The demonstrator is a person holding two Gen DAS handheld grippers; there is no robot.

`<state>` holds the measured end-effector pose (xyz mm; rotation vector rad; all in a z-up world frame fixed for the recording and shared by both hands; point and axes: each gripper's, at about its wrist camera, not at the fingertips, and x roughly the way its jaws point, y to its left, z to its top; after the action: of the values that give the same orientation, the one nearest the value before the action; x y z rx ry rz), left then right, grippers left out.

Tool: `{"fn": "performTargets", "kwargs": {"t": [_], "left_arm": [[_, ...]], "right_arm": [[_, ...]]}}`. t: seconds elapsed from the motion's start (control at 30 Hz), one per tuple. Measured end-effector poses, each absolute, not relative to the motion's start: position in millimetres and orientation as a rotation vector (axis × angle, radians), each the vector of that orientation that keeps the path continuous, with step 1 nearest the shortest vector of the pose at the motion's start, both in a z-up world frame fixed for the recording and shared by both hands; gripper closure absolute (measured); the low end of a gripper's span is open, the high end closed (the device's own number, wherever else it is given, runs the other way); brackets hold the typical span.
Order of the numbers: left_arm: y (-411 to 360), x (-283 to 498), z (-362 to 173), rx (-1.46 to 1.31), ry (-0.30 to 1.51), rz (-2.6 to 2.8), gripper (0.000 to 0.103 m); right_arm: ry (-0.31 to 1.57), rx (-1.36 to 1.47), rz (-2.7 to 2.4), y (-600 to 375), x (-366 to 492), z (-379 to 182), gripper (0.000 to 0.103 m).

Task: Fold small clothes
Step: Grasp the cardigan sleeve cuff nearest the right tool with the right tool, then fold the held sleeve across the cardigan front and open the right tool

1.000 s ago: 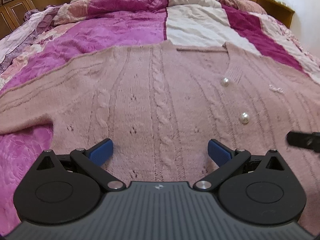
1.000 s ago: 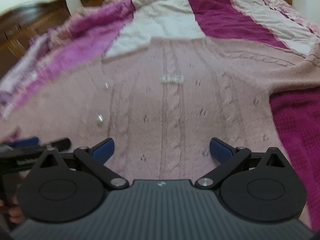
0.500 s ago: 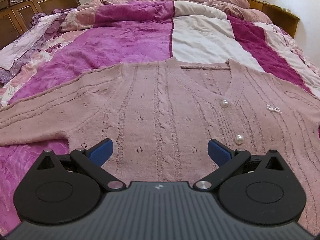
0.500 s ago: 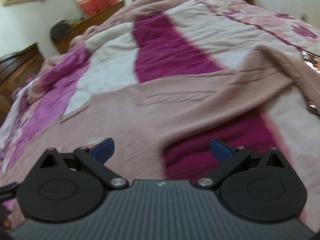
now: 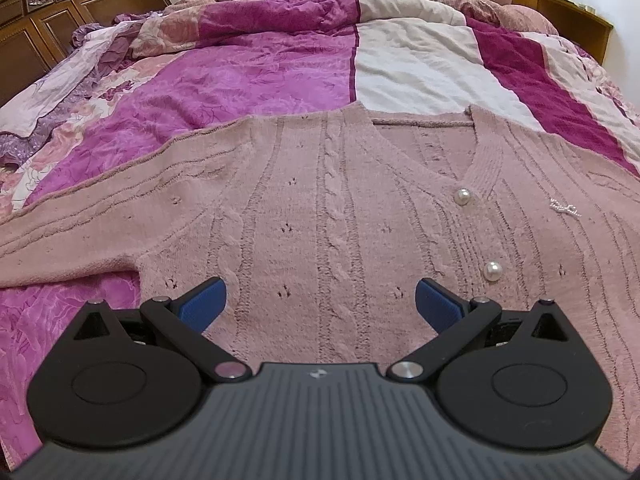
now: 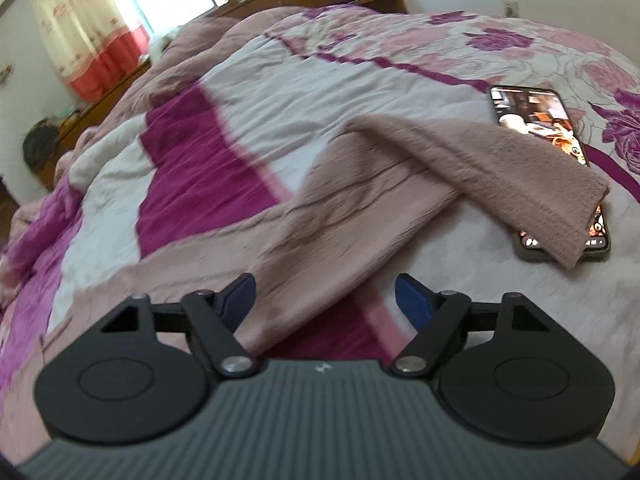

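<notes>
A dusty-pink cable-knit cardigan (image 5: 320, 208) lies face-up, spread flat for folding on the magenta-and-white quilted bed (image 5: 260, 76) — left claw (image 5: 320, 304) wide and empty over its body, right claw (image 6: 324, 300) part-closing (nothing pinched yet) around the sleeve (image 6: 400, 184) draped across a phone (image 6: 532, 116).

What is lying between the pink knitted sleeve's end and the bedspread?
A lit phone lies under the sleeve's end, on the floral bedspread; the right wrist view shows it.

A pink cable-knit cardigan (image 5: 320, 208) is lying flat on a magenta and white bedspread (image 5: 256, 76). The left gripper (image 5: 320, 304) is hovering over the cardigan's lower part, jaws spread apart, gripping nothing.
</notes>
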<state>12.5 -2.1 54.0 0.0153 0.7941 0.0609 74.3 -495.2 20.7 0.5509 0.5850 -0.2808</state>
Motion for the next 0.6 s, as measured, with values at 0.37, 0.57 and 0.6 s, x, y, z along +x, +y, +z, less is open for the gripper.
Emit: {"fn": "performTargets", "kwargs": {"t": [0.37,0.57,0.6], "left_arm": [[-5,11,49,0.037,0.804,0.064,0.0],[-1,9,50,0.03,0.795,0.06,0.0],[1,9,50,0.024,0.795,0.06,0.0]], "right_arm": [[0.5,0.632,-0.309,-517,89,23,0.089],[0.396,0.536,-0.236,-494,76,57,0.094],[0.385,0.525,-0.219,-489,74,63,0.094]]}}
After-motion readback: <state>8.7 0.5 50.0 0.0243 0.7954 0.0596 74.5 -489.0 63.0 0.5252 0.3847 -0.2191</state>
